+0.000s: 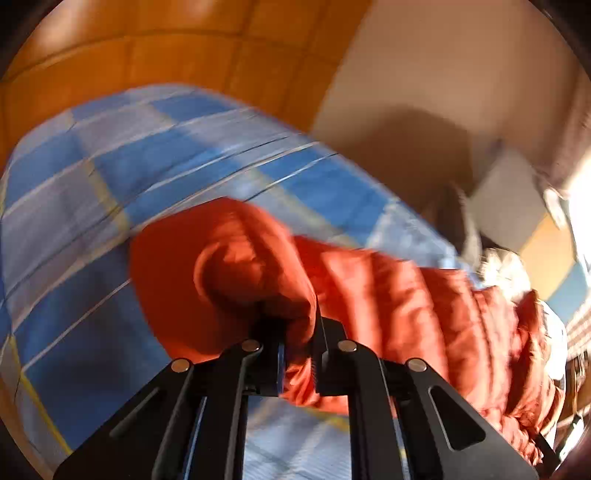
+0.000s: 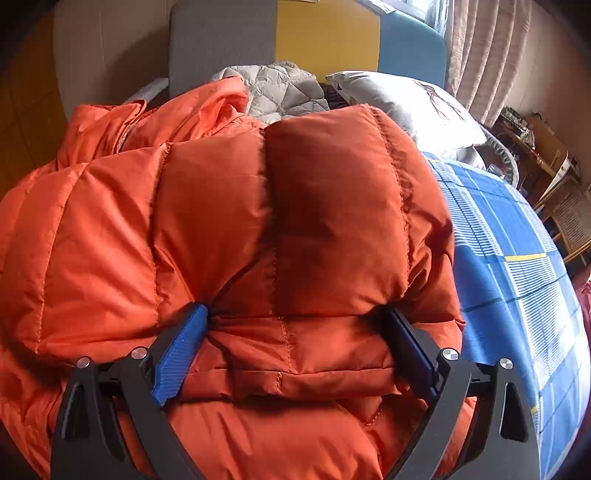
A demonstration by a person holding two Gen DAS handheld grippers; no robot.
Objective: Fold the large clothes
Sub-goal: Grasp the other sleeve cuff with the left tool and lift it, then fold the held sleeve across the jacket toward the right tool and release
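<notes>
— Orange quilted nylon fills the left gripper (image 1: 300, 354): its black jaws are pinched together on a bunched fold of the puffer jacket (image 1: 388, 295), the cloth squeezed into the narrow slot between them.

— And the right gripper (image 2: 297, 350)?

— Its blue pads (image 2: 181, 354) stand wide apart, one on each side of a thick folded edge of the same jacket (image 2: 258, 221). The padding bulges between them and both pads seem to touch it, but whether they press or merely straddle it cannot be told.

— Where does the jacket lie?

— On the bed, over a blue checked sheet (image 2: 517, 277) with white and yellow stripes. In the left wrist view it trails to the right from the clamped fold, blurred. In the right wrist view it heaps across most of the frame.

— Beyond it?

— A grey quilted garment (image 2: 280, 88) and a white pillow (image 2: 406, 107) near the headboard (image 2: 325, 33), panelled grey, yellow and blue; a curtain (image 2: 480, 48) to the right.

— Any writing or labels?

— None can be read on the jacket or gripper.
</notes>
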